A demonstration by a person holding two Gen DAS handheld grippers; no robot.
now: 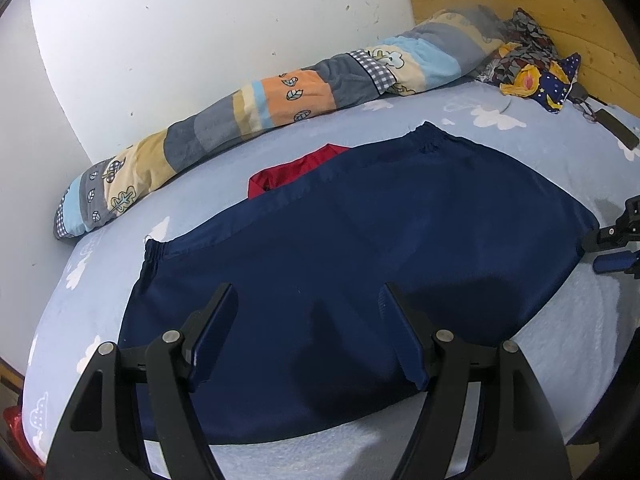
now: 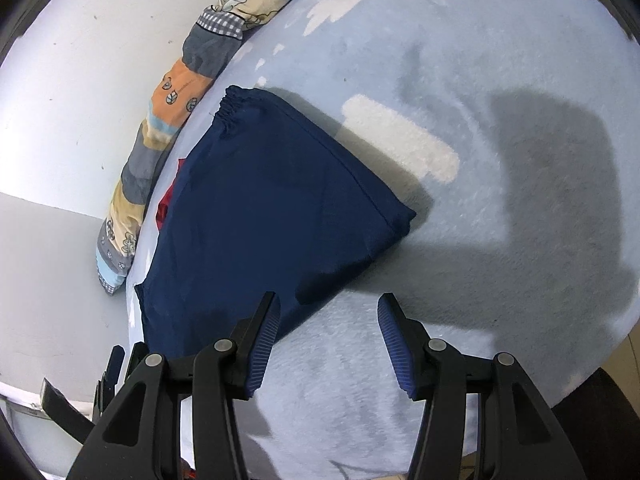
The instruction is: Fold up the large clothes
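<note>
A navy blue garment [image 1: 360,248] with elastic hems lies folded flat on the bed; it also shows in the right wrist view [image 2: 272,216]. A red garment [image 1: 296,172] pokes out from under its far edge, also seen in the right wrist view [image 2: 166,206]. My left gripper [image 1: 308,300] is open and empty, hovering above the near part of the navy garment. My right gripper [image 2: 328,312] is open and empty, over the sheet at the garment's near right edge; it shows at the right edge of the left wrist view [image 1: 616,248].
The bed has a light blue cloud-print sheet [image 1: 560,152]. A long patchwork bolster [image 1: 256,108] lies along the white wall. A patterned cushion [image 1: 540,76] and a dark remote [image 1: 618,128] sit by the wooden headboard [image 1: 520,4].
</note>
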